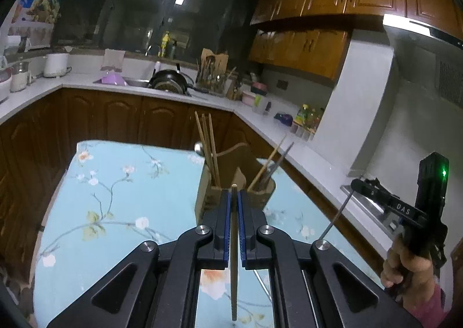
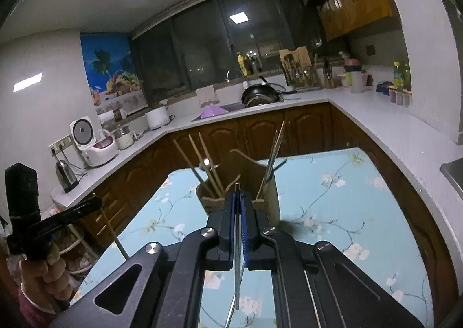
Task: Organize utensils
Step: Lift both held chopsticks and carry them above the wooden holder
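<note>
A wooden utensil holder (image 1: 208, 192) stands on the floral blue table (image 1: 115, 183), with wooden chopsticks (image 1: 207, 143) and a spoon (image 1: 198, 147) in its left compartment and more sticks (image 1: 272, 163) in the right. My left gripper (image 1: 233, 192) is shut on a wooden chopstick (image 1: 233, 270), just in front of the holder. My right gripper (image 2: 238, 197) is shut on a thin metal chopstick (image 2: 237, 270), close above the holder (image 2: 272, 197). The right gripper also shows in the left wrist view (image 1: 356, 183), holding the metal stick (image 1: 338, 212).
A white counter (image 1: 303, 151) wraps around behind the table, with a sink, a black pan (image 1: 170, 79), a second utensil rack (image 1: 212, 73), bottles (image 1: 309, 116) and appliances (image 2: 92, 143). A stove edge (image 1: 364, 203) lies at right.
</note>
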